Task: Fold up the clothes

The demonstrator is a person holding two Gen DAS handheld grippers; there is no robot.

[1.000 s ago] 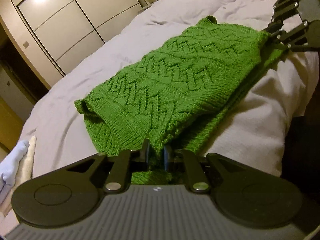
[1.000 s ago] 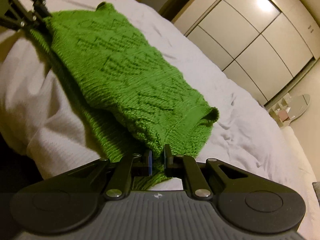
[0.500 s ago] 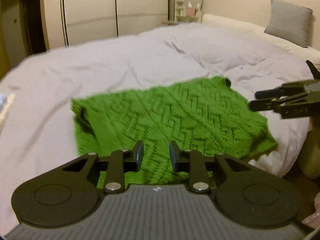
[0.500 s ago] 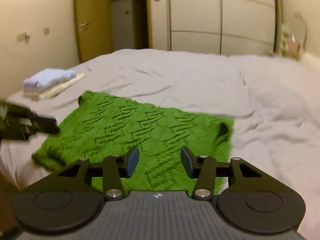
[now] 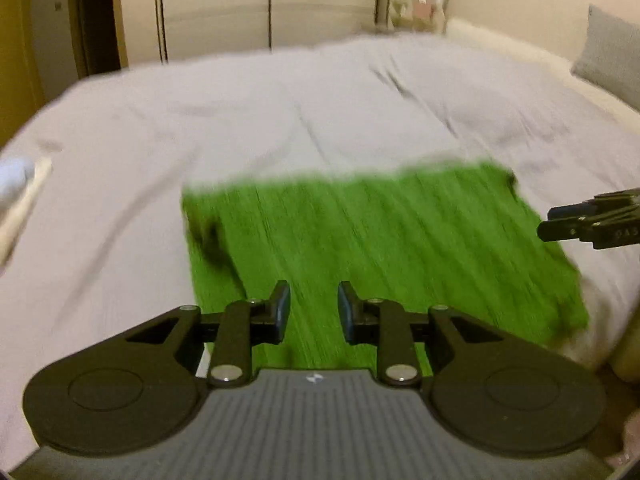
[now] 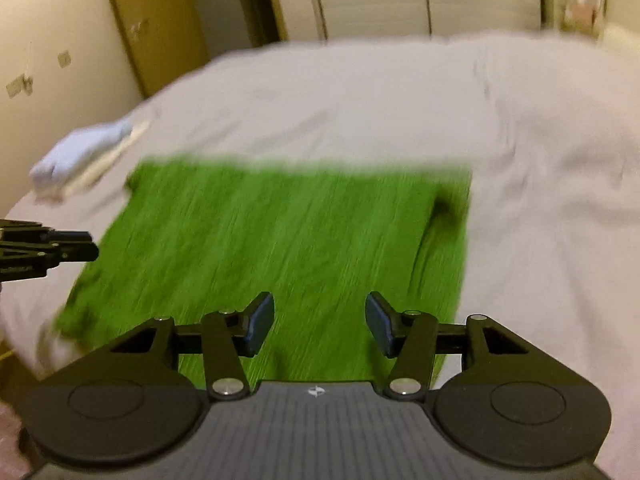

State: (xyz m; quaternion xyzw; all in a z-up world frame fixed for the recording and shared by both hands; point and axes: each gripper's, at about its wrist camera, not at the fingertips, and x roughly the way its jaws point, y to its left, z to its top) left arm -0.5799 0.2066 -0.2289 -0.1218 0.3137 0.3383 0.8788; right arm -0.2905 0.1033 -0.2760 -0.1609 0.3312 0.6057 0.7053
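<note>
Beyond green sweater [image 6: 280, 240]: folded pale clothes [image 6: 80, 156] (blurred), wardrobe doors [image 5: 240, 4].

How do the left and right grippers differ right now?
The right gripper has its jaws spread wider than the left gripper. The left gripper hangs over the sweater toward its left edge, the right gripper toward its right edge. Both are open, hold nothing, and point across the bed.

- Dim, warm yellowish indoor light in both views.
- Heavy motion blur smearing the green sweater [image 5: 360, 248] and bed [image 5: 280, 112]; knit pattern lost.
- Sharp only on each near claw body, lower frame.
- Fisheye bending and dark vignette at corners.
</note>
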